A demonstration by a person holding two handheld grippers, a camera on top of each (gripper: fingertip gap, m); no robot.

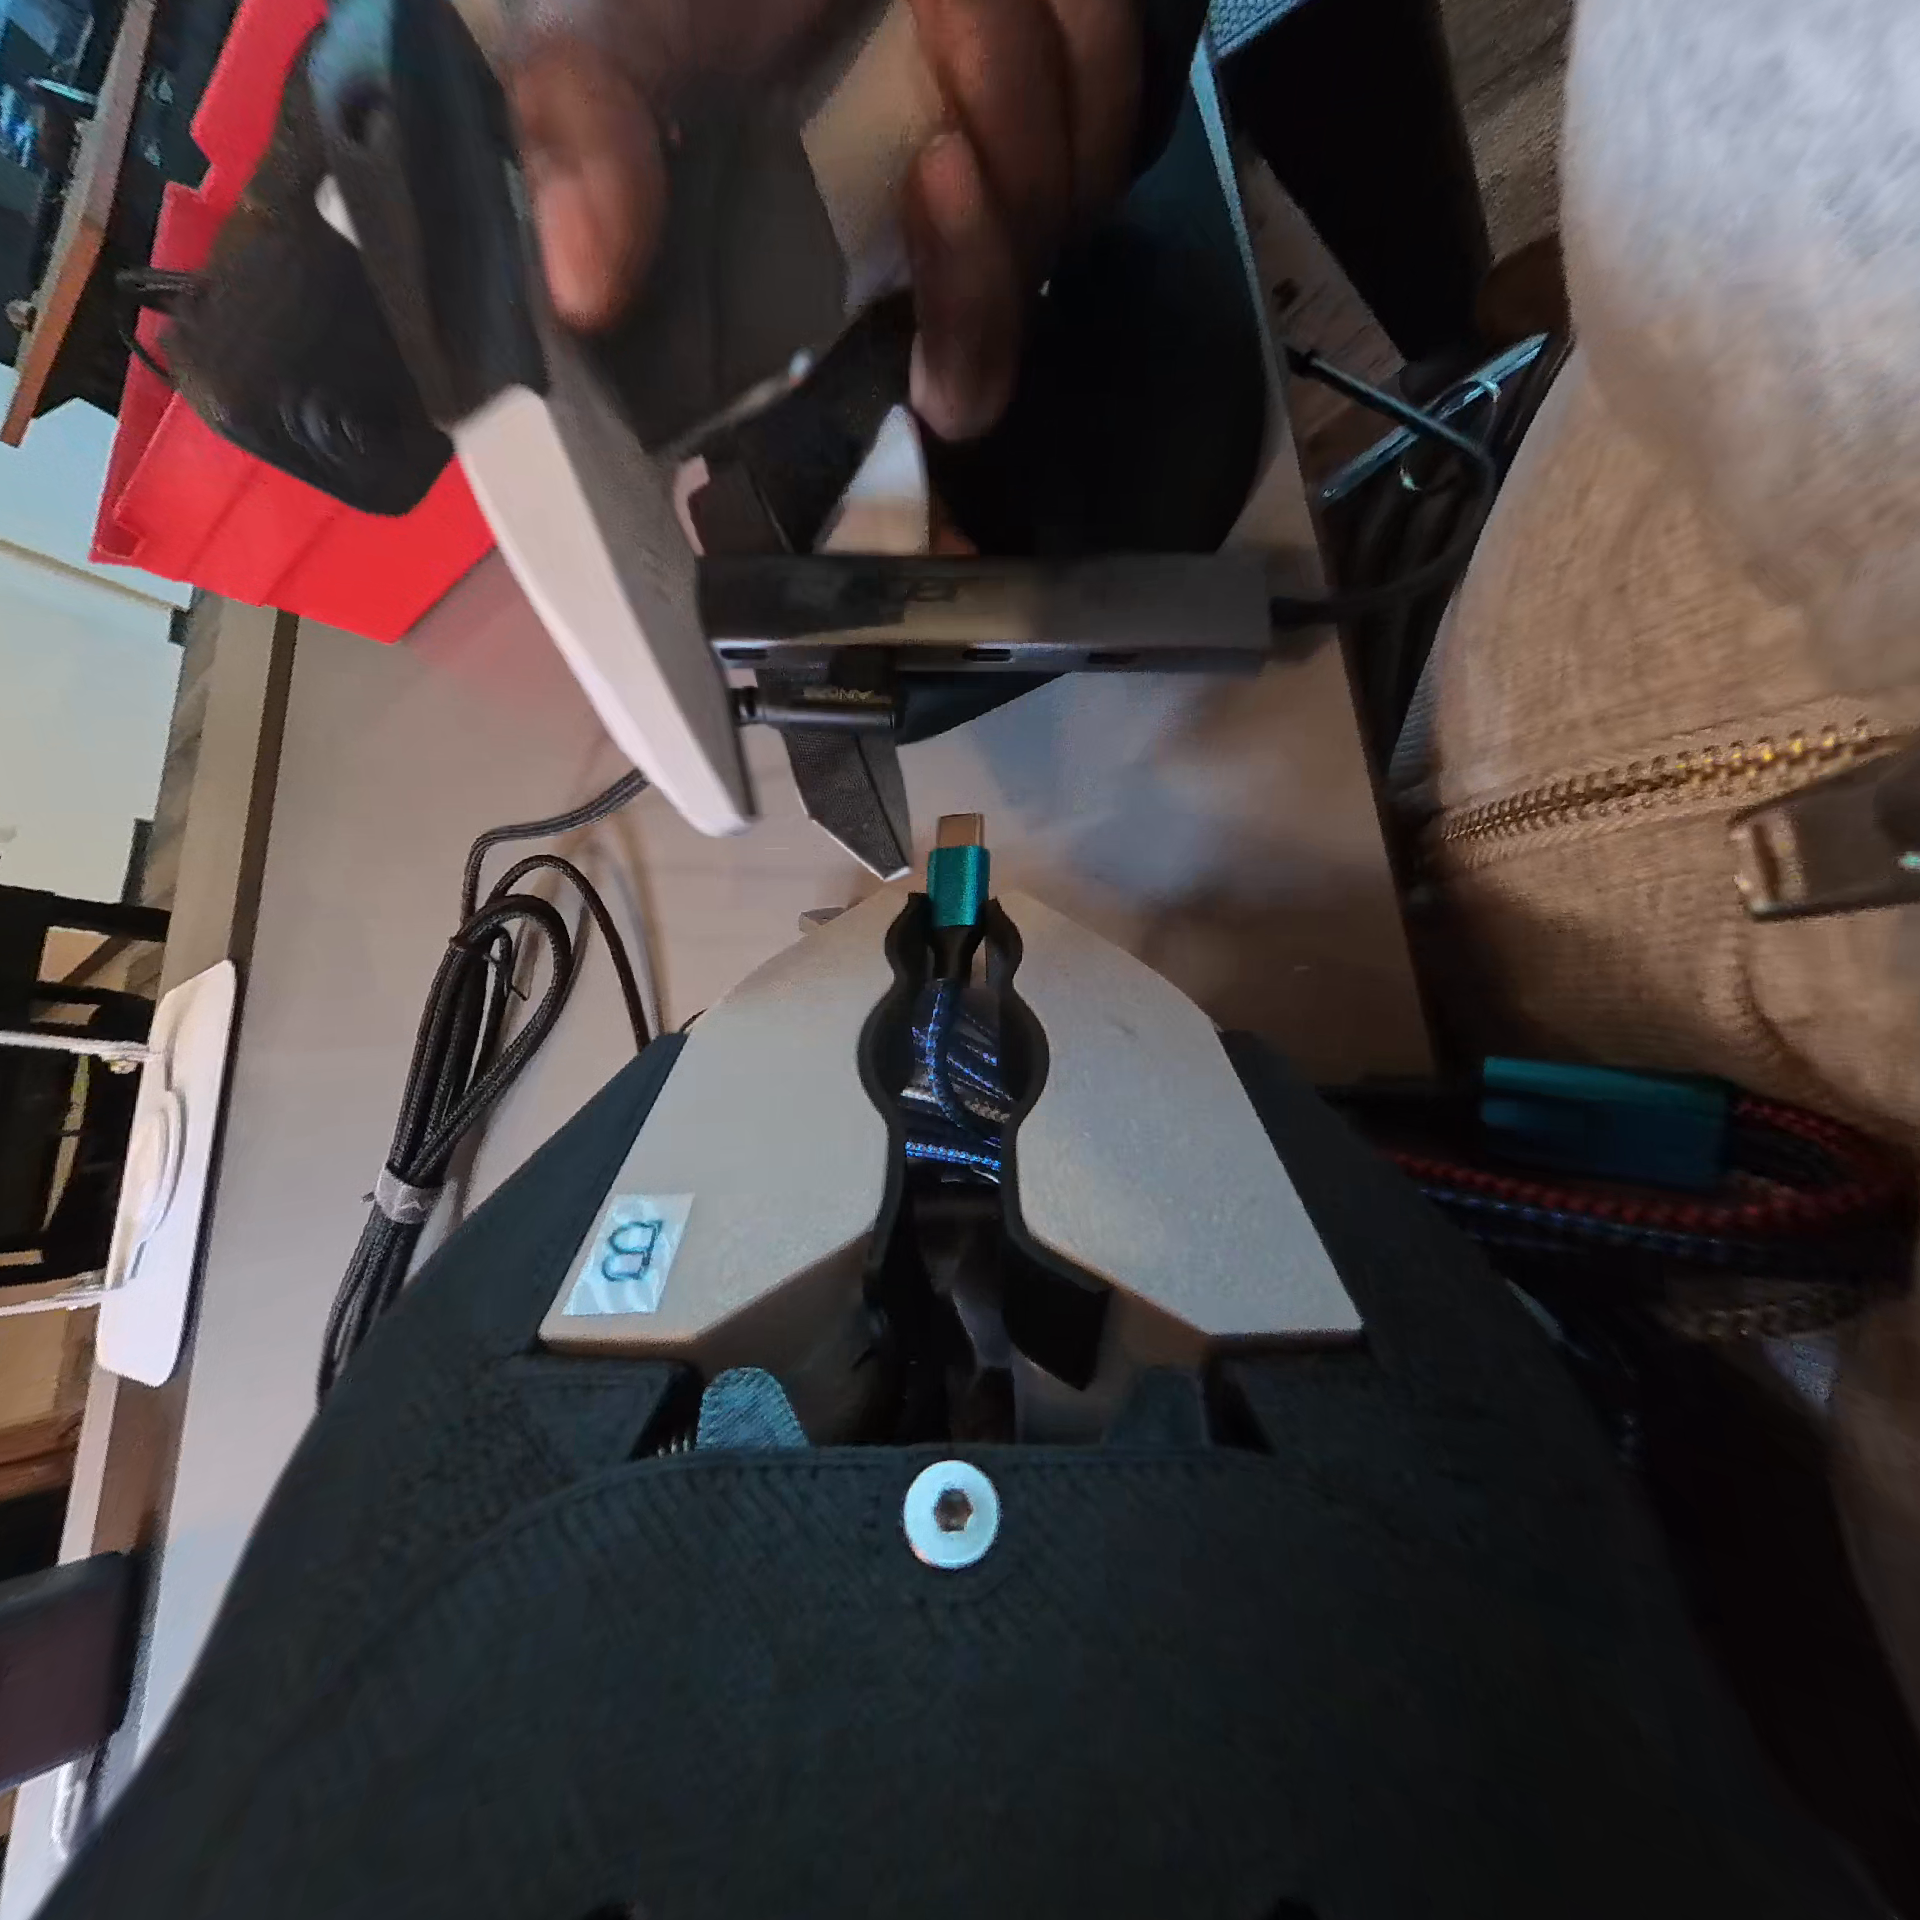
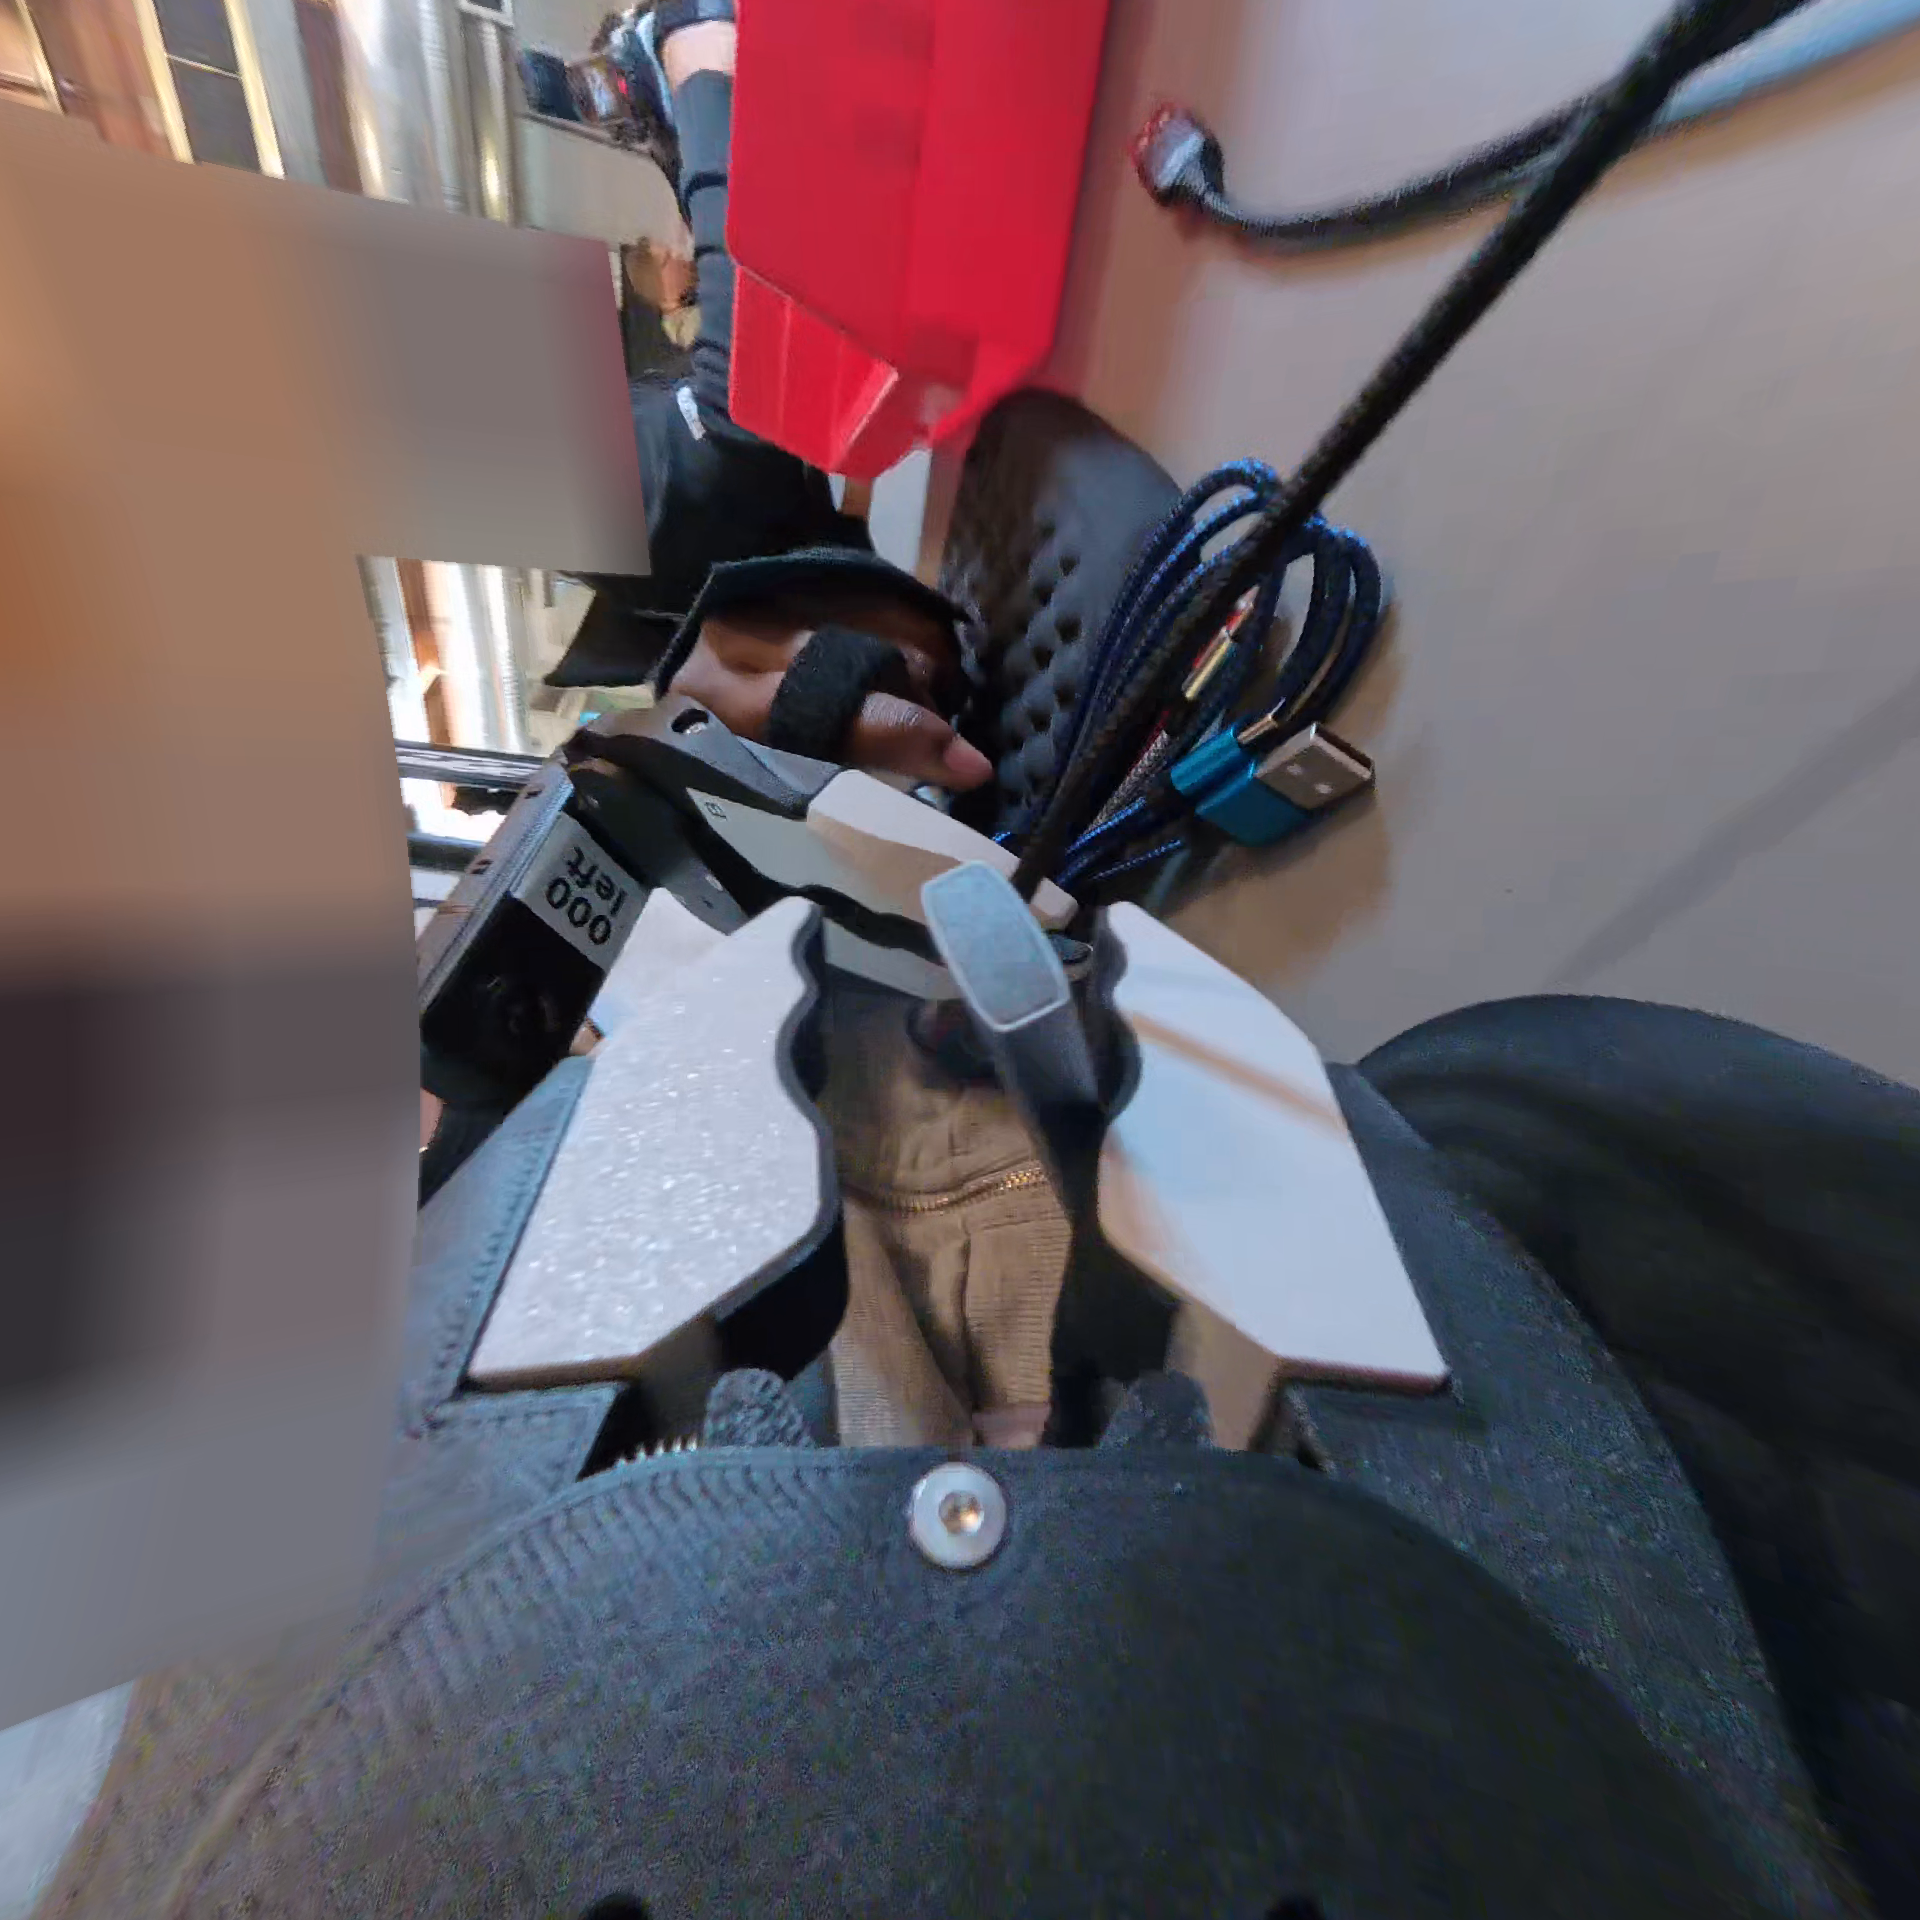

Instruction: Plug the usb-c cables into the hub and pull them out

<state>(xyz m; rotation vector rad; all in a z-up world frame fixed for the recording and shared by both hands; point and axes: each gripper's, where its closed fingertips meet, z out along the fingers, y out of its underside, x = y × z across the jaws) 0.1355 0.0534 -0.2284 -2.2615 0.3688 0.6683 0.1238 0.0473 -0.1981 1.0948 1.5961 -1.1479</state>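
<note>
Left hand-held gripper [image 1: 951,914] of mine pinches a teal-sleeved usb-c plug [image 1: 958,868], bare tip just short of the grey hub [image 1: 987,613] that my right hand-held gripper [image 2: 961,940] clasps

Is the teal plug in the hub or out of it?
Out. The teal plug, pinched in the left tongs, has its bare metal tip short of the hub, with table showing between.

Bright daylight — motion blur, fisheye edges

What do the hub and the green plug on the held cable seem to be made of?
The hub looks like brushed grey metal, probably aluminium, with a dull even sheen. The green plug seems anodised metal: a coloured satin gloss, with a bare silver tip. Its cable is braided fabric, blue and black.
</note>
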